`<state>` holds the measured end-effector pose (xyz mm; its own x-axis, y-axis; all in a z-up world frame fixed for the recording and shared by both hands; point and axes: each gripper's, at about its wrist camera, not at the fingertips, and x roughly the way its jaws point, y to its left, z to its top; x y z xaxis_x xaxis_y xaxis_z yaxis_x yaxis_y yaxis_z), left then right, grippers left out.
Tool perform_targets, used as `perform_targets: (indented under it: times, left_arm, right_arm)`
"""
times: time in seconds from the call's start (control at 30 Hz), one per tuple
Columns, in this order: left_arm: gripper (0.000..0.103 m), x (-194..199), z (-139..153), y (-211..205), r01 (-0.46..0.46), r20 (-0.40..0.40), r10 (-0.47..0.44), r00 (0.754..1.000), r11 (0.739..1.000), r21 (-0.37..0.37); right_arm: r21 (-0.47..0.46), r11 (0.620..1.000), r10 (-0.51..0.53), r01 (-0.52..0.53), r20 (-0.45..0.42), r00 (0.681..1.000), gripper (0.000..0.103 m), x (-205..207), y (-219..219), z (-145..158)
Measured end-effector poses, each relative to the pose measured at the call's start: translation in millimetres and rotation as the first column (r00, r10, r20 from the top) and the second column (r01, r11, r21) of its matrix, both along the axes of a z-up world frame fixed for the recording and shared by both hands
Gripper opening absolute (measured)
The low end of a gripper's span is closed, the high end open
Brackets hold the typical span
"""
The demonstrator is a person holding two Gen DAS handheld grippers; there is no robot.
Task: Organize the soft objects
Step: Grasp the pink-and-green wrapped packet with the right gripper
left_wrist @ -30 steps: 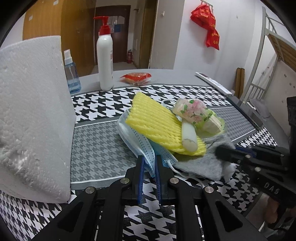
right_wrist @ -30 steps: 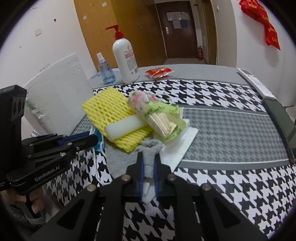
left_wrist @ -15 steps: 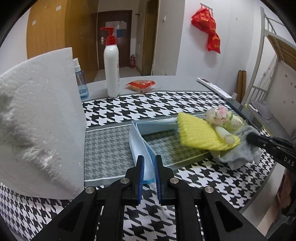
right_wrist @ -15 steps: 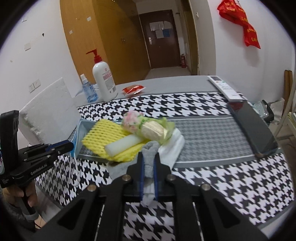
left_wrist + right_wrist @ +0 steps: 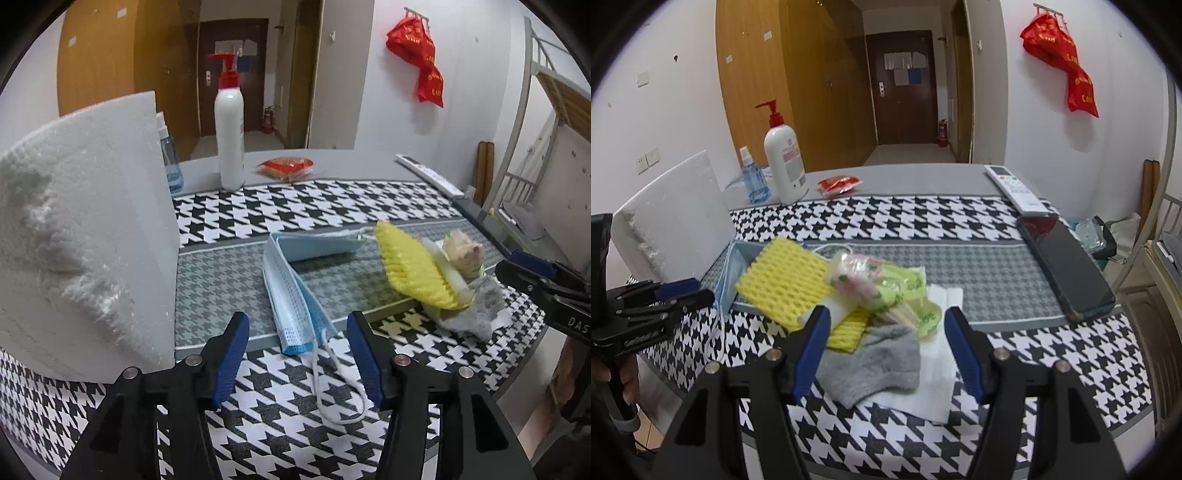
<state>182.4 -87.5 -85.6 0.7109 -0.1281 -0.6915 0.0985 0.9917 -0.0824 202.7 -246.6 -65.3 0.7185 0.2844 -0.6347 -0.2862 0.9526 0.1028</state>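
Soft, even indoor light fills the room, with faint shadows. Fisheye bending curves the edges, corners black. The bundled items look slightly blurred.

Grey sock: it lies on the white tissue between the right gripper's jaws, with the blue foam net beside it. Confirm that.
Wrong in one respect: the foam net is yellow, not blue, as the right wrist view shows. The grey sock does lie on the white tissue, between the opening jaws of the right gripper.
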Motion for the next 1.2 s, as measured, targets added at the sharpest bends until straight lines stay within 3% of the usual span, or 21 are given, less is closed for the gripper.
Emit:
perform_targets:
  times: [0.2,0.53,0.87,1.07,1.2]
  left_arm:
    - [0.066,16.6,1.7,-5.7,-0.012,-0.004,0.012,1.0,1.0,0.0]
    - [0.066,29.0,0.3,-1.3,-0.02,-0.011,0.02,1.0,1.0,0.001]
    - [0.066,33.5,-5.9,-1.3,-0.008,-0.033,0.007,0.999,1.0,-0.02]
    - [0.066,34.1,-7.6,0.2,-0.015,-0.041,0.014,0.999,1.0,-0.016]
    - [0.066,34.8,-7.7,0.8,-0.019,-0.042,0.019,0.999,1.0,-0.009]
  right_arm:
    - [-0.018,1.0,0.006,-0.006,0.001,1.0,0.068,15.9,4.9,-1.3]
    - [-0.038,0.996,0.08,-0.08,-0.008,0.997,0.071,30.5,26.6,-7.5]
    - [-0.069,0.993,0.09,-0.093,-0.043,0.995,0.071,42.7,35.0,-20.0]
    - [-0.025,0.997,0.074,-0.075,-0.05,0.996,0.071,47.9,29.8,-18.7]
    - [0.022,0.998,0.055,-0.054,-0.07,0.996,0.054,52.5,22.0,-19.8]
